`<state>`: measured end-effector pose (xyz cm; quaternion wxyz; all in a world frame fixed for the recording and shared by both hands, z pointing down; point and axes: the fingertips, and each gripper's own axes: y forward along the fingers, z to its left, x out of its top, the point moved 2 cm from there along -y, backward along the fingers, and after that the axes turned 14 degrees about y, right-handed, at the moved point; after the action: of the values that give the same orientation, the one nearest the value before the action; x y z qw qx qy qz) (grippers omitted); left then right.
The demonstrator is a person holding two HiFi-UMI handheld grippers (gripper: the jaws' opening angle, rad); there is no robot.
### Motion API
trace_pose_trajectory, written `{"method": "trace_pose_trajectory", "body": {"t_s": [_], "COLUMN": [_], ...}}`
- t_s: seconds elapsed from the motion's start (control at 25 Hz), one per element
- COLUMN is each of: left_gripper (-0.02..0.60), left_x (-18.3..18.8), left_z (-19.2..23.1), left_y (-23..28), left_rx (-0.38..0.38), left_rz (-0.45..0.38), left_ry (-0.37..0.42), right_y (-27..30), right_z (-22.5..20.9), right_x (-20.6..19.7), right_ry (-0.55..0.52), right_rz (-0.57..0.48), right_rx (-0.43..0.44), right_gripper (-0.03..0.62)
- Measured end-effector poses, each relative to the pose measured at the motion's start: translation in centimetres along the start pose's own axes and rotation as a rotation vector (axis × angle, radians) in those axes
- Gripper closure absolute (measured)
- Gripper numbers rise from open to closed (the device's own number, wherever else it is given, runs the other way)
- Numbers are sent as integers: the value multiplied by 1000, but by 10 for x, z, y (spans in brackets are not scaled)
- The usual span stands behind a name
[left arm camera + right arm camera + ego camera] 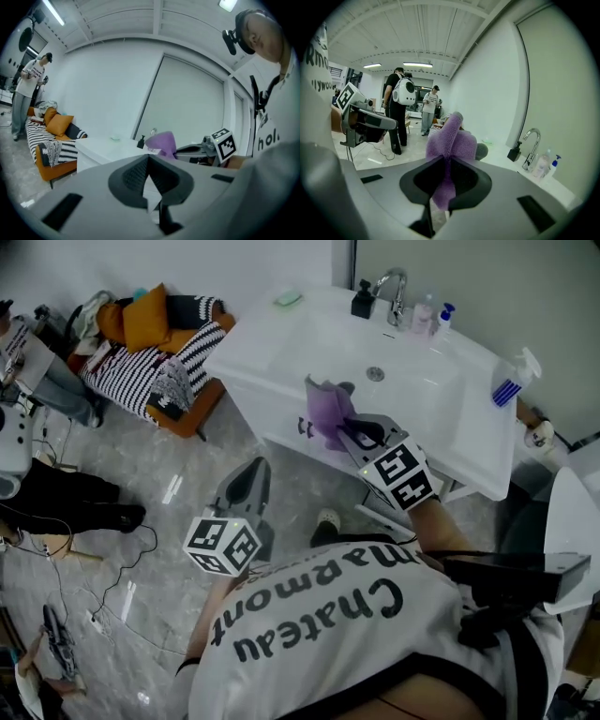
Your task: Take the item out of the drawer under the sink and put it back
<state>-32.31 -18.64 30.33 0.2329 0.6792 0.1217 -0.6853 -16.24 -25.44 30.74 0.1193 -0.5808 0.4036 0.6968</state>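
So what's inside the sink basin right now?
Only the drain shows in the basin; the rest in view looks bare. The cloth held by the right gripper hangs in front of its near part, so whatever lies there is hidden.

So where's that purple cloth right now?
In the head view, the purple cloth is pinched in the fingers of the right gripper, just over the front rim of the white sink.
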Motion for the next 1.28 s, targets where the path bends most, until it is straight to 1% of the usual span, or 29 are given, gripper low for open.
{"method": "trace_pose_trajectory", "body": {"t_s": [0.2,0.52,0.84,1.04,1.2,1.28], "left_gripper": [572,572,572,572,572,572], "left_x": [5,1,2,-2,1,0], "left_z": [22,34,26,17,13,11], "left_y": [48,125,199,227,245,252], "left_rx": [-37,-149,-273,-348,-369,-382], "left_rz": [10,56,91,125,127,141], "left_ry": [7,3,32,5,-1,-4], "right_y": [22,42,51,46,42,38], "right_z": [-40,-99,-156,-175,-194,-202], "right_x": [5,0,-9,-20,-31,-37], "right_ry": [27,91,169,226,276,306], "right_rz": [7,42,55,69,72,73], "right_rx": [-45,-136,-216,-267,-299,-321], "right_gripper": [542,542,542,542,542,542]}}
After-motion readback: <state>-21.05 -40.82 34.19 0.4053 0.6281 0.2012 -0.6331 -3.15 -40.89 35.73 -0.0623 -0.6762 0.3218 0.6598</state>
